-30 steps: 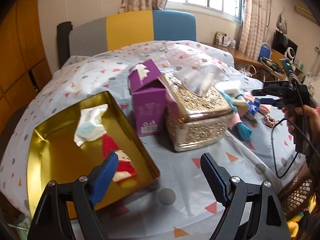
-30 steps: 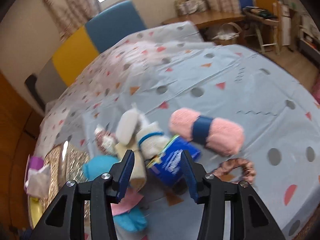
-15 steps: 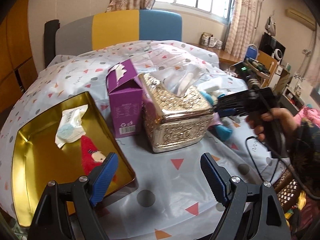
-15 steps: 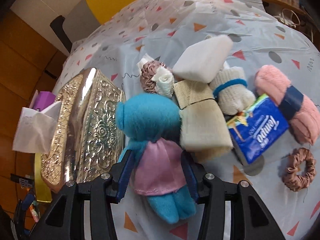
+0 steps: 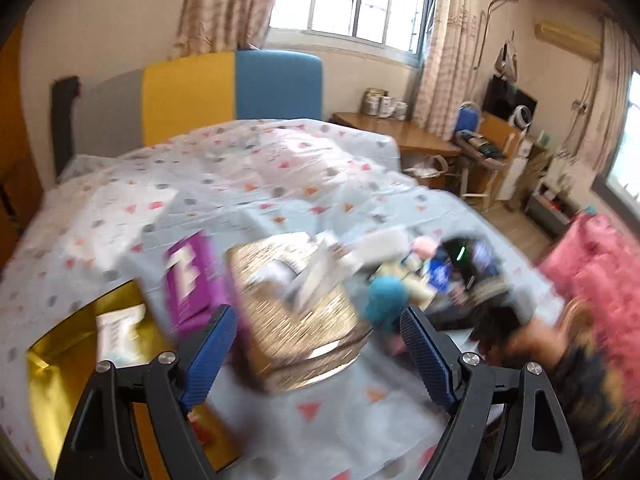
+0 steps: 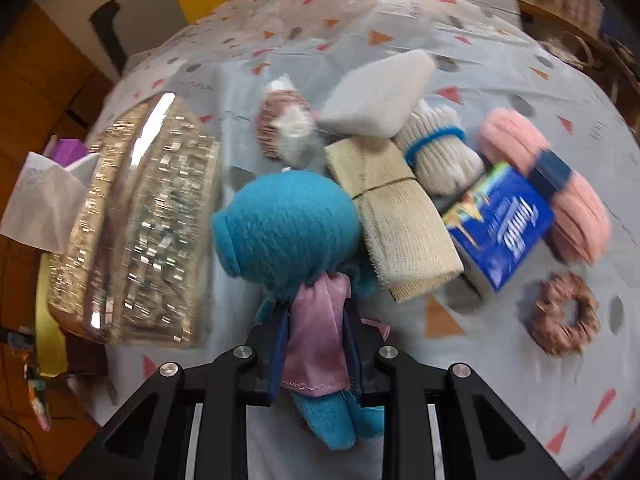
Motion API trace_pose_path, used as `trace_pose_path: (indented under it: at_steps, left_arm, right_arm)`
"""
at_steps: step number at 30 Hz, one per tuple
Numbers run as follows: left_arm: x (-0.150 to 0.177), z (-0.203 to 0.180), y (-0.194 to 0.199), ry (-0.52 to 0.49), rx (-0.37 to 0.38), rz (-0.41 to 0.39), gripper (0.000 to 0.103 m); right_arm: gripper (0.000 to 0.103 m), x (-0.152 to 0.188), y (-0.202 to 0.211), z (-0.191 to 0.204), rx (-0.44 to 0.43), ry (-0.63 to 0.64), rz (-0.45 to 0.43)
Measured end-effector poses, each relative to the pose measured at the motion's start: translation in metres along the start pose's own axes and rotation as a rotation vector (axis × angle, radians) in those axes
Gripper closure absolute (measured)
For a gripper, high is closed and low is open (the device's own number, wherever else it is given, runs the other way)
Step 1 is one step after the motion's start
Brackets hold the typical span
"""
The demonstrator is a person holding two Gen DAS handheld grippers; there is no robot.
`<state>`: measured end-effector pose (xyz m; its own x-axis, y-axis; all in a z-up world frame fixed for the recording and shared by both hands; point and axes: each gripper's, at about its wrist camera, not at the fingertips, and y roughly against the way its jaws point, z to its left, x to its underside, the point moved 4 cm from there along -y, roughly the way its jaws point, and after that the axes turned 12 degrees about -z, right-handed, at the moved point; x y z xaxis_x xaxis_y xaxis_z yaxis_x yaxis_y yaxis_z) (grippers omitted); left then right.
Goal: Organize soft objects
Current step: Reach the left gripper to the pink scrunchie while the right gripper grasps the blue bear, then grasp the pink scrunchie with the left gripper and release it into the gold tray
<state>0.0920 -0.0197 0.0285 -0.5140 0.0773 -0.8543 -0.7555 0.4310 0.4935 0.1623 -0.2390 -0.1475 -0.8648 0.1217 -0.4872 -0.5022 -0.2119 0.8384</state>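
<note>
Daylight from a barred window falls on a bed point(image 5: 280, 168) covered in a pale sheet dotted with triangles, a yellow and blue headboard behind it. Toward the bed's near edge, the right hand-held gripper point(image 6: 316, 344) has just been closing and now pinches the pink dress of a blue plush doll point(image 6: 288, 220), its pads pressed against the cloth. Just beside the doll lie a beige folded cloth point(image 6: 400, 216), a white rolled sock point(image 6: 440, 148), a blue tissue pack point(image 6: 500, 224), a pink roll point(image 6: 560, 192) and a brown scrunchie point(image 6: 564, 312). A gold tissue box point(image 6: 136, 216) stands on the doll's other side. The left hand-held gripper point(image 5: 316, 356) hangs wide and empty above the bed; the view is blurred, with a gold tray point(image 5: 60, 360) at the near corner.
</note>
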Motion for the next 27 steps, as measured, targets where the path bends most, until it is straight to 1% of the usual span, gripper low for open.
trace_pose_path:
  at_steps: [2,4,5,7,9,10,11,12,13,16,17,18,21,22,24,25,27]
  left_arm:
    - [-0.020,-0.007,-0.018,0.030,0.035,0.017,0.019]
    - [-0.038,-0.017,-0.039,0.046,0.052,0.028,0.020]
    - [-0.047,-0.023,-0.054,0.048,0.056,0.036,0.022]
    - [-0.056,-0.034,-0.083,0.049,0.053,0.081,0.026]
    - [-0.062,-0.044,-0.121,0.061,0.058,0.149,0.037]
    - [-0.061,-0.048,-0.135,0.068,0.049,0.176,0.040]
    - [-0.061,-0.050,-0.153,0.079,0.047,0.214,0.050]
    - [-0.059,-0.051,-0.168,0.091,0.050,0.243,0.064]
    - [-0.057,-0.052,-0.183,0.106,0.037,0.269,0.067]
    - [-0.046,-0.050,-0.227,0.118,-0.022,0.370,0.068]
    - [-0.042,-0.048,-0.238,0.125,-0.043,0.399,0.068]
    - [-0.037,-0.045,-0.248,0.128,-0.049,0.433,0.068]
    - [-0.026,-0.039,-0.273,0.151,-0.082,0.500,0.067]
    - [-0.022,-0.039,-0.281,0.140,-0.091,0.526,0.066]
    - [-0.015,-0.036,-0.292,0.111,-0.139,0.556,0.066]
    - [-0.013,-0.035,-0.297,0.091,-0.153,0.565,0.066]
    - [-0.008,-0.032,-0.306,0.033,-0.219,0.567,0.061]
  right_arm:
    - [0.075,0.003,0.002,-0.005,0.003,-0.023,0.010]
    - [0.072,0.005,0.003,-0.011,-0.002,-0.036,0.019]
    - [0.071,0.006,0.004,-0.014,-0.007,-0.049,0.022]
    - [0.071,0.006,0.005,-0.016,-0.014,-0.058,0.022]
    - [0.071,0.006,0.004,-0.015,-0.013,-0.043,0.026]
    - [0.070,0.006,0.004,-0.016,-0.010,-0.041,0.027]
    - [0.070,0.005,0.001,-0.014,-0.012,-0.044,0.028]
    - [0.070,0.008,0.003,-0.018,-0.018,-0.055,0.028]
    - [0.070,0.009,0.007,-0.023,-0.024,-0.067,0.027]
    - [0.070,0.007,0.004,-0.027,-0.033,-0.081,0.032]
    - [0.070,0.007,0.004,-0.029,-0.034,-0.085,0.031]
    - [0.070,0.006,0.005,-0.030,-0.037,-0.090,0.030]
    - [0.069,0.006,0.006,-0.032,-0.036,-0.095,0.029]
    - [0.069,0.006,0.007,-0.033,-0.036,-0.097,0.028]
    - [0.068,0.005,0.007,-0.035,-0.035,-0.105,0.027]
    - [0.068,0.004,0.008,-0.036,-0.035,-0.108,0.027]
    - [0.068,0.003,0.006,-0.037,-0.035,-0.115,0.027]
